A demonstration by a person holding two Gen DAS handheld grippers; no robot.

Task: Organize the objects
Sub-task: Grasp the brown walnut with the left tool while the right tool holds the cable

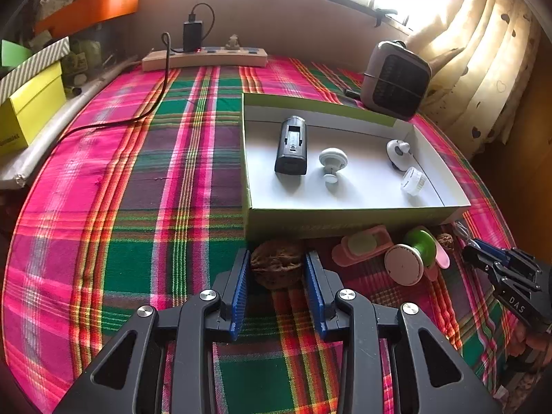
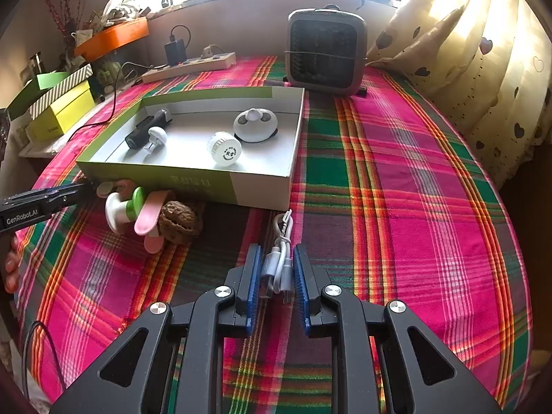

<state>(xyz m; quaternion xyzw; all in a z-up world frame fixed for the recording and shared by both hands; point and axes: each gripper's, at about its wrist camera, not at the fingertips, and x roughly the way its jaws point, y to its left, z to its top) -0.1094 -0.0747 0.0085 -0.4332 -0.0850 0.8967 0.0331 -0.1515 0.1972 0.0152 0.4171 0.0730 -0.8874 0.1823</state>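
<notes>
In the left wrist view my left gripper [image 1: 277, 253] is shut on a brown walnut [image 1: 276, 265], its blue pads pressing both sides, on the plaid cloth just in front of the open green box [image 1: 345, 215]. In the right wrist view my right gripper [image 2: 277, 248] is shut on a coiled white USB cable [image 2: 281, 258] lying on the cloth before the box's [image 2: 262, 189] near right corner. Inside the box lie a black battery pack [image 1: 291, 146], a white knob [image 1: 332, 162], a round white device [image 2: 255, 125] and a white cap [image 2: 224, 148].
In front of the box sit a pink clip [image 1: 362, 245], a green and white knob [image 2: 124, 208], a pink spoon [image 2: 148, 217] and a second walnut [image 2: 179, 220]. A small heater [image 2: 326, 51] and a power strip [image 1: 203, 57] stand at the back. Boxes [image 1: 31, 107] are stacked at the left.
</notes>
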